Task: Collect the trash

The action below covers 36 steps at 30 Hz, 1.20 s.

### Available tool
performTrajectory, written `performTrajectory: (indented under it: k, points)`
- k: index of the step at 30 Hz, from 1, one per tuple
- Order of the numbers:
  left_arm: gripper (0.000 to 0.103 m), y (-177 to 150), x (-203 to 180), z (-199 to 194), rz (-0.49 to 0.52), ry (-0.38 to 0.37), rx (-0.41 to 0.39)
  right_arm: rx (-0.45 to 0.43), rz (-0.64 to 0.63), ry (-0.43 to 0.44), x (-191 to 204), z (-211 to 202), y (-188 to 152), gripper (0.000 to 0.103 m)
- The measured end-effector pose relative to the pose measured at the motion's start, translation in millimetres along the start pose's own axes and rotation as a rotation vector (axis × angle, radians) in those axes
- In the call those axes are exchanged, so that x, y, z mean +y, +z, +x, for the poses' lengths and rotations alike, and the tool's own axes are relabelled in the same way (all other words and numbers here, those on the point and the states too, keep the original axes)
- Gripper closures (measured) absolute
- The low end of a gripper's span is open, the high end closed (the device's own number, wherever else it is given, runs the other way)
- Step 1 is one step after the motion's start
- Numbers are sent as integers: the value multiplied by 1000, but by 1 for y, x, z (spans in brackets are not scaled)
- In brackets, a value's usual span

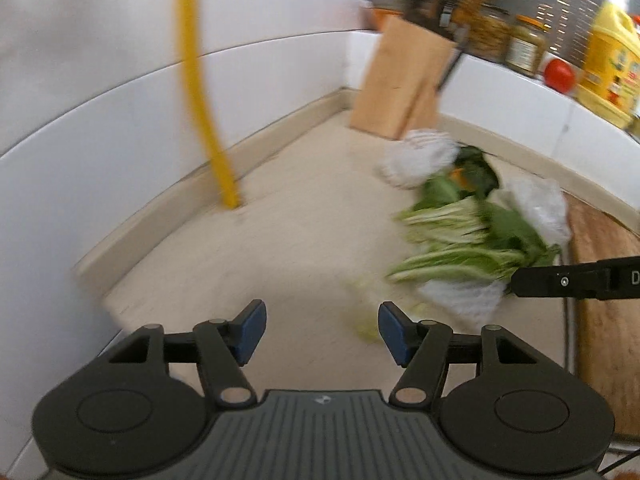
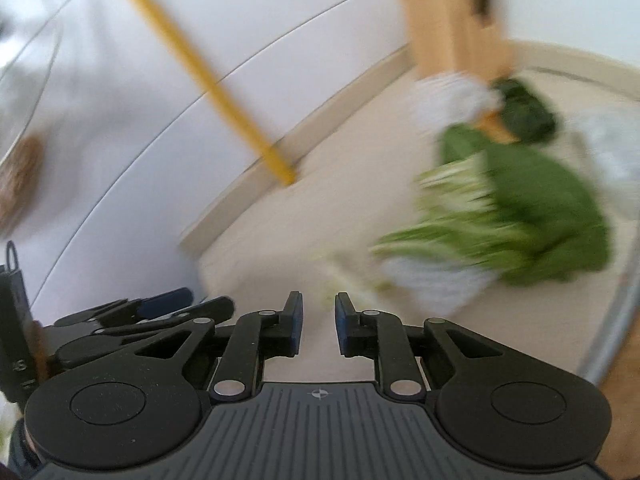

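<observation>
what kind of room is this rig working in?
Most likely a home kitchen counter. A wooden knife block stands in the corner, jars and a yellow oil bottle sit on the ledge behind, and leafy vegetable scraps lie on the countertop beside a wooden cutting board.

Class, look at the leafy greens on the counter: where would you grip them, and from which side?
Probably grip the greens at their pale stalks, coming from the open counter side: the stalks fan that way, bunched and firmer than the floppy leaves.

Left gripper (image 1: 320, 330) and right gripper (image 2: 318, 326), fingers apart, empty.
</observation>
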<state>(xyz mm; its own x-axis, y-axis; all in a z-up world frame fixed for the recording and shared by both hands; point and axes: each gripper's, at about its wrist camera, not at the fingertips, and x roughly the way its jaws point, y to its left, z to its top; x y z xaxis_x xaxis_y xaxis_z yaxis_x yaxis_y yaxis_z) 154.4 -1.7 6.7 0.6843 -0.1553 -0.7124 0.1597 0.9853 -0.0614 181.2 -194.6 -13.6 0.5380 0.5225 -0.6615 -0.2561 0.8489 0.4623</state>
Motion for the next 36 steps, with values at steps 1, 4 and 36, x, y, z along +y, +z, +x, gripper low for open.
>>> performTrajectory:
  k: [1, 4, 36]
  points:
    - [48, 5, -6, 4, 15, -12, -1, -14, 12, -20, -10, -6, 2, 76]
    - [46, 13, -21, 12, 56, -34, -5, -44, 44, -72, -32, -18, 9, 74]
    - [44, -10, -2, 34, -127, -116, 133, 172, -327, -121, -33, 41, 51, 96]
